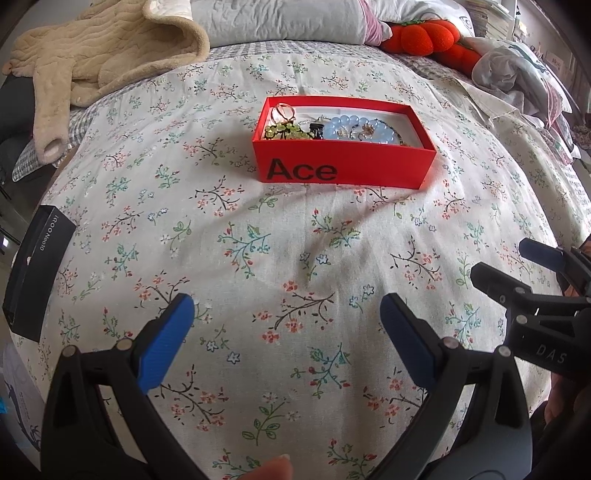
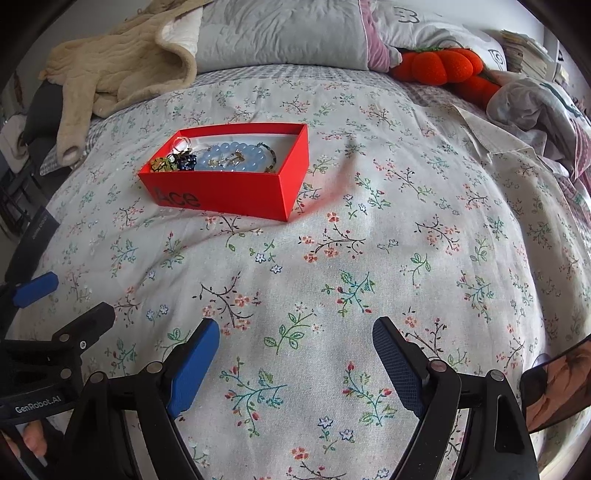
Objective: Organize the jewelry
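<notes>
red open box [image 1: 343, 168] marked "ace" sitting on floral bedspread [image 1: 295, 258], toward the far middle in left wrist view, up and left of centre in right wrist view [image 2: 229, 194]. inside it: pale blue bead bracelet [image 1: 352, 127] lying flat around small gold pieces, green bead cluster [image 1: 284, 132] at the left end, thin gold ring or bangle [image 1: 282, 110] in the far left corner, small dark piece between green cluster and blue beads. same contents visible in right wrist view, blue bracelet [image 2: 231, 157] in the middle of the box. all jewelry in the box, none seen on the bedspread.

left gripper [image 1: 286, 321] low over the bedspread, near side of the box, well apart from it. jaws spread wide, nothing between the blue pads [image 1: 166, 343]. fingertip of the person at bottom edge.

right gripper [image 2: 295, 347] also above bare bedspread, jaws spread wide, holding nothing, well apart from the box. seen too at the right edge of left wrist view.

black slim box [image 1: 35, 273] at left edge of the bed. beige fleece garment [image 1: 99, 55] at far left, grey pillow [image 1: 273, 18] at the head, orange plush [image 1: 428, 37] far right, crumpled clothes beside it.
</notes>
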The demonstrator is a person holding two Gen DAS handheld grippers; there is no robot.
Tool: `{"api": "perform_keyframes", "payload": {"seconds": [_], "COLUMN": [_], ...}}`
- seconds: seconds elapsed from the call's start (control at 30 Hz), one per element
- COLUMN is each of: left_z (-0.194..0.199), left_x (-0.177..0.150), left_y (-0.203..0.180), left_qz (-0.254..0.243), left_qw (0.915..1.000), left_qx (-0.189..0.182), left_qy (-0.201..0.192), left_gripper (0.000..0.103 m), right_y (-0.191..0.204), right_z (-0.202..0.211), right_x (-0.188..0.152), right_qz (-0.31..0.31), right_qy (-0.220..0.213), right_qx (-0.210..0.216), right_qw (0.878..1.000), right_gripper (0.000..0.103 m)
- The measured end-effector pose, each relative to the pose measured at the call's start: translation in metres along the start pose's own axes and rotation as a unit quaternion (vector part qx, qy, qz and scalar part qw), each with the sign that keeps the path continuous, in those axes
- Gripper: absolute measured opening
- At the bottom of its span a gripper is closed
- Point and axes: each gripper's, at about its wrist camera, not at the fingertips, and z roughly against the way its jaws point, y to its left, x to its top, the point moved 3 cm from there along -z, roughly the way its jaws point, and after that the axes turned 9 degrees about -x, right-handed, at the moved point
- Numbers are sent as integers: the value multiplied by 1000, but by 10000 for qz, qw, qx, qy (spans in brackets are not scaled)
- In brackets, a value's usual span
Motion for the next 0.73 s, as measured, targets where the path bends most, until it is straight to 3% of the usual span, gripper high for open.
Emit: {"api": "perform_keyframes", "payload": {"seconds": [0.73], "left_z": [-5], "left_x": [1], "left_y": [12], "left_qz": [41], "left_qw": [9999], "left_qx": [105], "left_qy": [81], "left_gripper": [100], "right_y": [4], "right_z": [-8], "right_x": [2], "right_qz": [-81], "right_qy": [23], "right_qx": [-97], "right_qw": [9999], "right_gripper": [86]}}
